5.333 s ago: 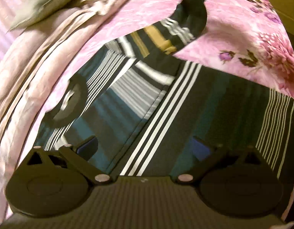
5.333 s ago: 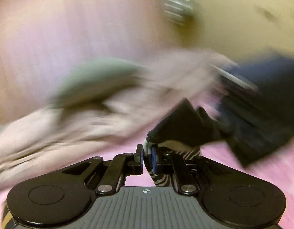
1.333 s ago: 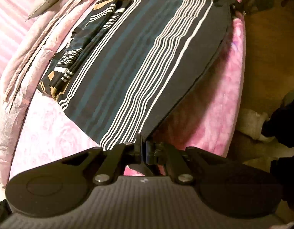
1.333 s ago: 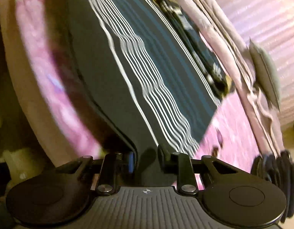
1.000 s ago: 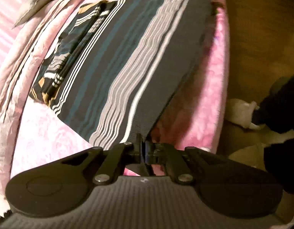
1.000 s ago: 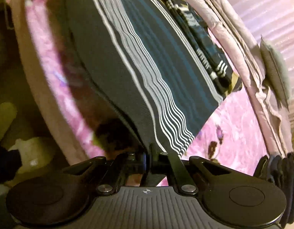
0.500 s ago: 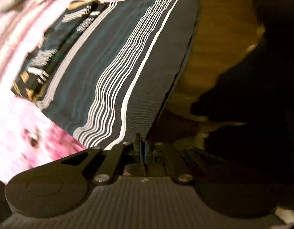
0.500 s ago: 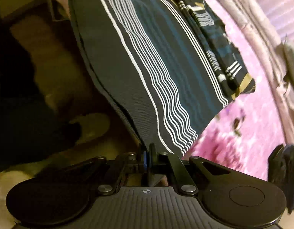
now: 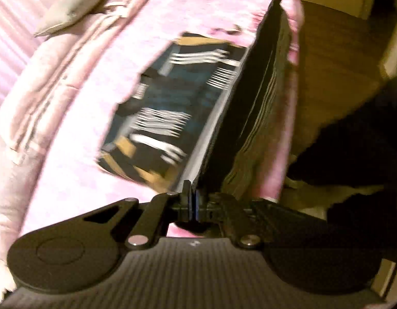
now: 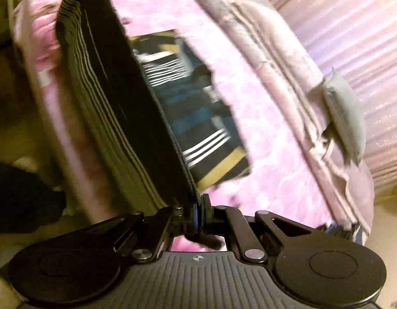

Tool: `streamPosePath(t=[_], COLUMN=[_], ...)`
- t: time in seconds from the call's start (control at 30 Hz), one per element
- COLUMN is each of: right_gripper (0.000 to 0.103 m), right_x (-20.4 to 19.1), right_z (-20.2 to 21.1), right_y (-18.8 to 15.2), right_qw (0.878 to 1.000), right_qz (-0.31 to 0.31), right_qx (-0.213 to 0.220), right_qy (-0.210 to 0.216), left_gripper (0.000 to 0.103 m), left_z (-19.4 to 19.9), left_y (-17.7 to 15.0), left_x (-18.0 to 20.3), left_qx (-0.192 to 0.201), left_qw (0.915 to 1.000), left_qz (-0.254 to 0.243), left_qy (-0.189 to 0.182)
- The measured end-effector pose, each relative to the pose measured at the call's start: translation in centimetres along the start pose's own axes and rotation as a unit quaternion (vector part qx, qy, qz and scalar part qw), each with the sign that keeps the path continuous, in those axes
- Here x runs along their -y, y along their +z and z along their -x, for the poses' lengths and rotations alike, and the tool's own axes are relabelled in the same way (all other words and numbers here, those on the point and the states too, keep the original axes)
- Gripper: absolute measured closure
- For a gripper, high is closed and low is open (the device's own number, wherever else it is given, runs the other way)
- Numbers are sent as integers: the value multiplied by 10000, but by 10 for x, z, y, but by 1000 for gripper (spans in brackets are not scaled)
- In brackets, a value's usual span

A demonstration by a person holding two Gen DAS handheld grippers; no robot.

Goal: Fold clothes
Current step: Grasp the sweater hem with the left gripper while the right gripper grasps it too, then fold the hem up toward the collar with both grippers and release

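Left gripper [image 9: 190, 193] clenched on one corner of the striped shirt [image 9: 252, 108]; right gripper [image 10: 198, 202] clenched on the other corner of the same hem. Hem held taut between them above the pink bedspread [image 9: 82, 118]; sleeves and collar end lie on the bed. Likely light, limp knit: sags and slides easily, not fragile. Hem corners seem the right hold; a thin pinch could slip. Grey pillow [image 9: 75, 3] well clear.
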State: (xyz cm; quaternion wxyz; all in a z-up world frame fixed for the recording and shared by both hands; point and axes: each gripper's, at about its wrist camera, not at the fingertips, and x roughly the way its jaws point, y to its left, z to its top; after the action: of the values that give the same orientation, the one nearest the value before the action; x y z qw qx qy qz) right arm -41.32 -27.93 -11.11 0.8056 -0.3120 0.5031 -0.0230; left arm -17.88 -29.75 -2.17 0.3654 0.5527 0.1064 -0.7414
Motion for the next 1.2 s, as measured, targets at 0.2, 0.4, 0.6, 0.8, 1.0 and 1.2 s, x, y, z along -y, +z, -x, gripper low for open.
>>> streamPosePath(t=[0.2,0.4,0.6,0.8,1.0,1.2], right_gripper=[102,102,102,102,102,99], right_x=[102,166,194,199,206,210], right_z=[-107,-221,-283,-308,-350,-367], right_y=[43,66,68,69,72,60], right_qw=[9994,9957,9906,9885,9817,9638], right_qz=[-84,-145,-219,-531,-1195,-2241], right_qx=[71,-60,-250,-444,-701,-763], right_qy=[319,917,1327,1344,1305,1230], left_gripper=[102,102,101,101,99,77], left_z=[-69,-161,-211,-249,-295,-305], left_y=[16,26,20,12,-2,-27], left_x=[-106,-165,-193,-211,-216,-228], left_qx=[-262,-760,-940,-931,-1015,-735], left_qw=[9980,9935,9903,9888,9879,9846], left_qz=[580,846,981,1094,1036,1540], left_qy=[33,-99,-283,-405,-544,-368])
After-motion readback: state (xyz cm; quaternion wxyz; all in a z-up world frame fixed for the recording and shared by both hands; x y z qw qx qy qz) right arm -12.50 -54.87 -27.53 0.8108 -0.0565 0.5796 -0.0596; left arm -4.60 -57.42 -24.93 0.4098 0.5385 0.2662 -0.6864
